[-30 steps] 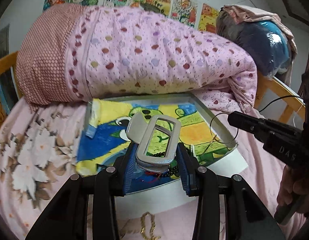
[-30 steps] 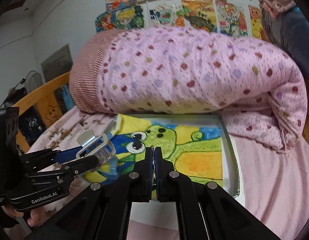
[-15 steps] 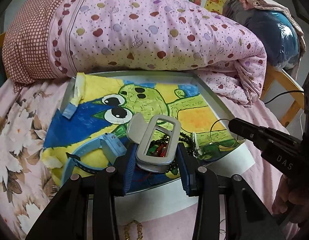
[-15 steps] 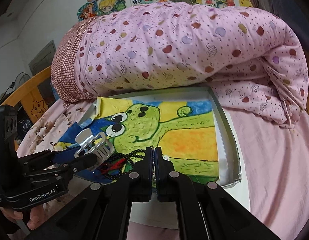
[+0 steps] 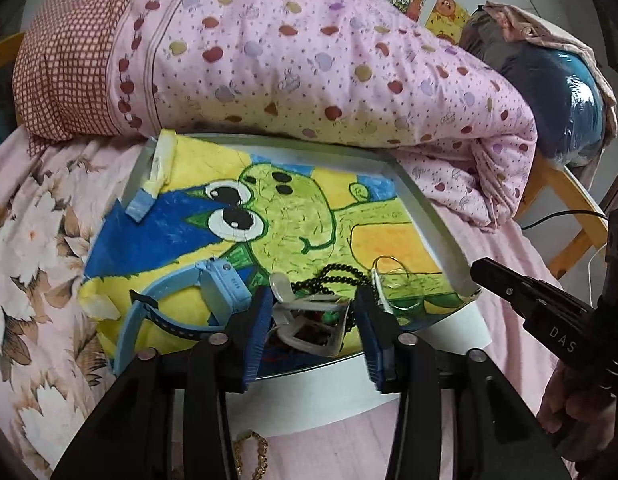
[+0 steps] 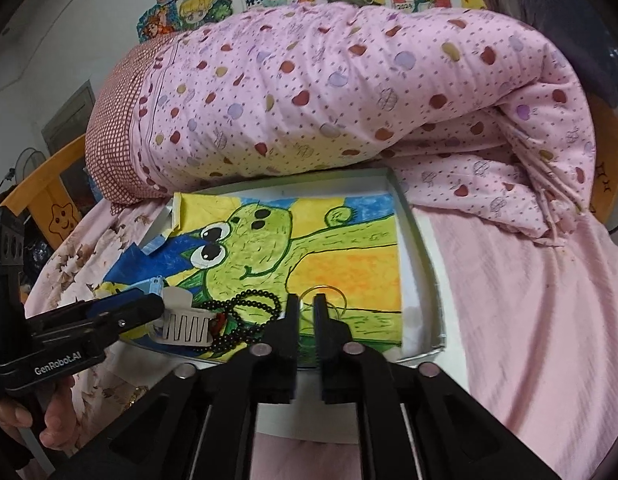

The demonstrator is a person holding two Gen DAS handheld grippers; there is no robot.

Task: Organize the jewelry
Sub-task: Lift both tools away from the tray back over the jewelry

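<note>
A shallow white tray (image 5: 441, 228) lined with a frog drawing lies on the bed. My left gripper (image 5: 309, 320) has its jaws apart, with a silver hair clip (image 5: 309, 324) lying between them on the tray's near edge. Beside the clip lie a black bead bracelet (image 5: 337, 274), a blue watch (image 5: 213, 292) and a thin ring hoop (image 5: 389, 276). My right gripper (image 6: 305, 312) is slightly open just in front of the thin hoop (image 6: 325, 294). The clip (image 6: 187, 322) and beads (image 6: 245, 308) also show in the right wrist view.
A rolled pink quilt (image 5: 309, 64) lies behind the tray. A gold chain (image 5: 249, 448) lies on the pink sheet below the tray. A wooden bed frame (image 5: 565, 196) and dark bundle (image 5: 557, 96) are at right.
Both grippers came down to the tray. My left jaws opened and the hair clip now lies on the tray. My right jaws opened slightly from shut.
</note>
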